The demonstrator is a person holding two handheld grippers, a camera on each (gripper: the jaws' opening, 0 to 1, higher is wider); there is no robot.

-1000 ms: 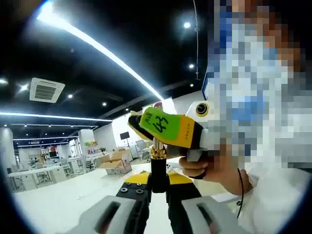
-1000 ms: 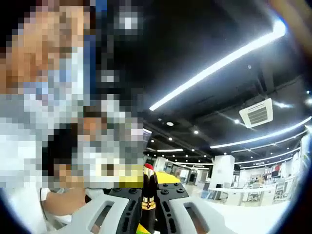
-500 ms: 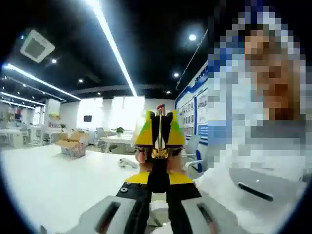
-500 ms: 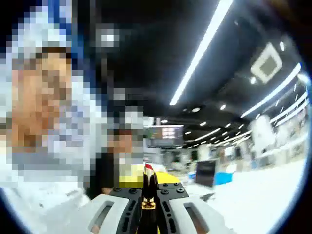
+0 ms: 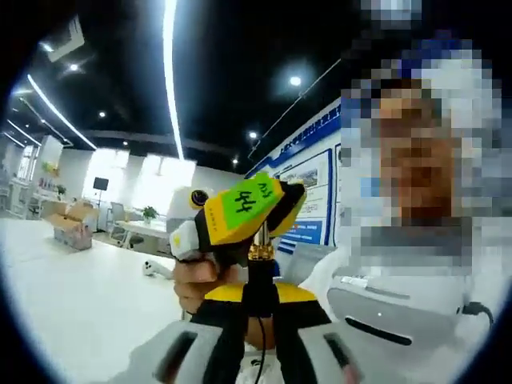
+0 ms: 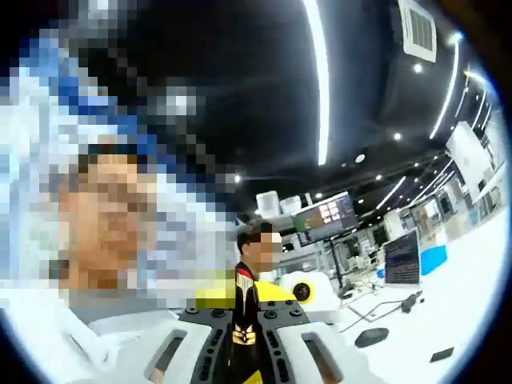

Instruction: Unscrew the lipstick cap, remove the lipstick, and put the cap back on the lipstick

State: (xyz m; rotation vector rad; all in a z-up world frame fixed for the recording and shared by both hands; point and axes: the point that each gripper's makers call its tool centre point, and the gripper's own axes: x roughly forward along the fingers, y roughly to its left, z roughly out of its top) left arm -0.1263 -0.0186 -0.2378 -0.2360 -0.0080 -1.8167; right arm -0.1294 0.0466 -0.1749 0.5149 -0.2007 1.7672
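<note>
A black lipstick tube with a gold collar stands upright between the jaws of my left gripper, which is shut on its base. My right gripper, yellow with a green label, is clamped on the upper end, and a hand holds it from the left. In the right gripper view the same black tube with its gold band runs forward between the shut jaws of my right gripper. A small red tip shows at its far end, against the left gripper's yellow body.
A person in white stands close behind the grippers. A white table stretches to the left, with a cardboard box far back. On the table in the right gripper view lie a dark round object and a monitor.
Both views have swung and rolled with the hands. The right gripper has turned about the lipstick, from pointing right to end-on to pointing left. Both grippers keep their hold.
</note>
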